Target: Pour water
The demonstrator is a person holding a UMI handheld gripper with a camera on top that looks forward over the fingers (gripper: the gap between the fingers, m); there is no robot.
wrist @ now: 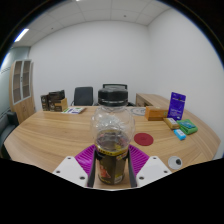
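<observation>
A clear plastic bottle [112, 148] with a dark yellow-and-brown label stands upright between my gripper's [112, 166] two fingers, filling the whole gap. Both purple pads [86, 157] press against its sides, so the gripper is shut on the bottle. The bottle's upper part is see-through and its top reaches up over the wooden table [60, 128]. The bottle's base is hidden below the fingers, so whether it rests on the table cannot be told.
On the table beyond the bottle lie a red round coaster [142, 139], a wooden box [157, 114], a blue-green packet [186, 126] and a purple sign [177, 105]. A black kettle-like pot [113, 99] stands at the far middle, and dark boxes [52, 101] at the far left. Office chairs line the far edge.
</observation>
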